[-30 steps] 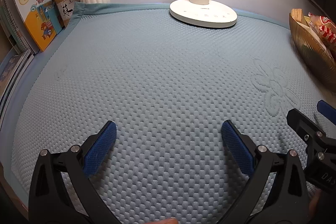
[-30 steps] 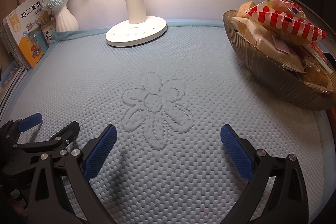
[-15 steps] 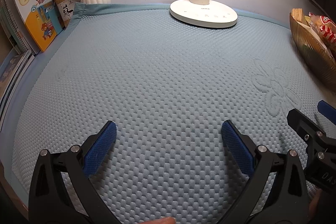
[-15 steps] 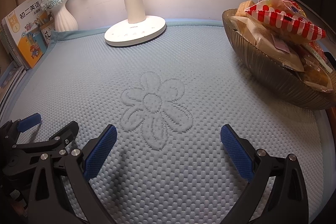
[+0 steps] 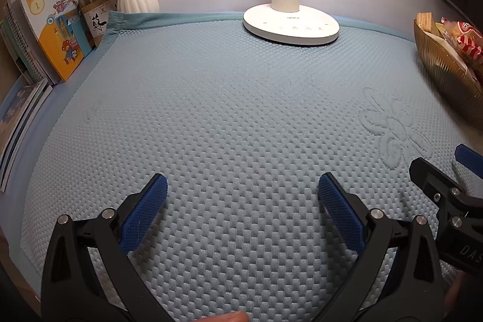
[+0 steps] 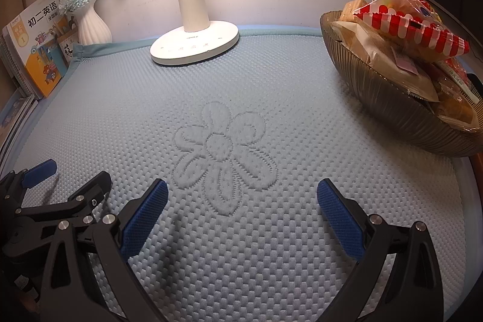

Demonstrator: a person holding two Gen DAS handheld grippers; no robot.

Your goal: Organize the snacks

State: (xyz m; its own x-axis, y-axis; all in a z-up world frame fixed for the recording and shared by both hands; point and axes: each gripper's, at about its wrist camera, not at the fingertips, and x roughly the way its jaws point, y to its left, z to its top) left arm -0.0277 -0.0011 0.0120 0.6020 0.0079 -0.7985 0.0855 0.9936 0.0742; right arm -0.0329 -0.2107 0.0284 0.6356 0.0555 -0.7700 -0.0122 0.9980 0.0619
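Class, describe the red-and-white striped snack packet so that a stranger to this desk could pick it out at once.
Start at the blue textured mat and look to its right edge, where a ribbed amber glass bowl stands. The striped packet lies on top of the heap in it. Only it has bold red and white stripes; the wrappers under it are plain and pale.
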